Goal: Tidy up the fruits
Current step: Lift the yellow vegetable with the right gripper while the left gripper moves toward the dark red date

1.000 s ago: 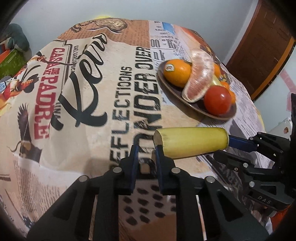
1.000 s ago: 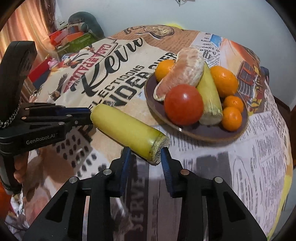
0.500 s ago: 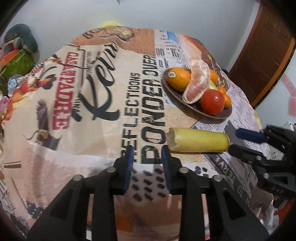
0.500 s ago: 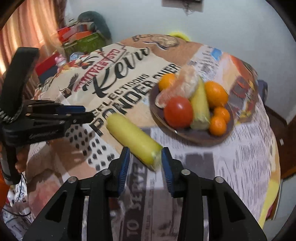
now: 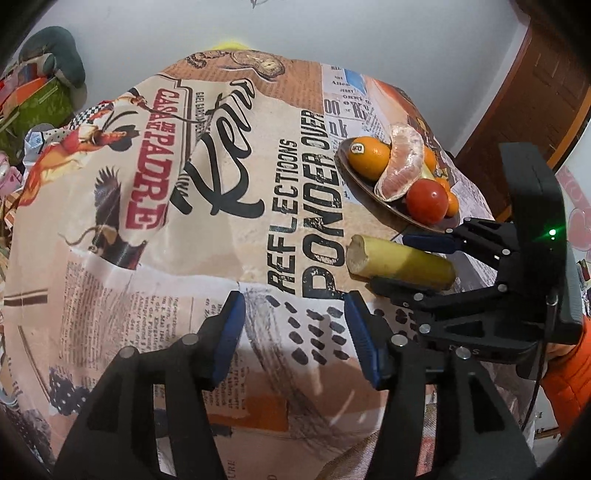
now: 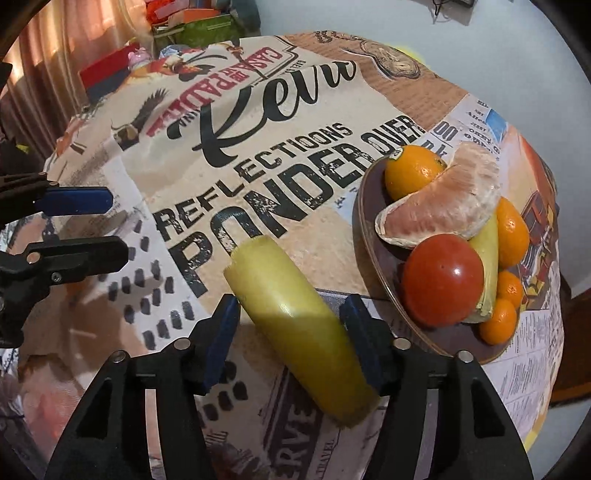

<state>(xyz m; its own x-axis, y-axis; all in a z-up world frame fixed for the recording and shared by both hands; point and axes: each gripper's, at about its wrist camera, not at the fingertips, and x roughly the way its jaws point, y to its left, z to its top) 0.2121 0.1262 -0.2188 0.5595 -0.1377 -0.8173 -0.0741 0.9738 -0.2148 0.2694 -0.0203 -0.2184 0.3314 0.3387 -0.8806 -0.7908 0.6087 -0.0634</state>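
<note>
A yellow banana piece (image 6: 299, 325) (image 5: 399, 262) lies on the printed tablecloth just left of a dark plate (image 6: 369, 258) (image 5: 354, 173). The plate holds oranges (image 6: 410, 170), a peeled citrus segment (image 6: 443, 206), a red tomato (image 6: 443, 280) and another yellow piece (image 6: 487, 251). My right gripper (image 6: 290, 328) is open with its blue pads either side of the banana piece; in the left wrist view it (image 5: 410, 262) straddles the piece's right end. My left gripper (image 5: 293, 332) is open and empty, near the table's front; it shows in the right wrist view (image 6: 110, 225) at the left.
The round table (image 5: 110, 258) carries a newspaper-print cloth. Boxes and toys (image 6: 184, 26) are stacked behind its far left side. A wooden door (image 5: 535, 85) stands at the right, beside the white wall.
My left gripper opened wide and pulled back from the banana piece's cut end. My right gripper moved forward along the piece, its pads now straddling the middle instead of the near end.
</note>
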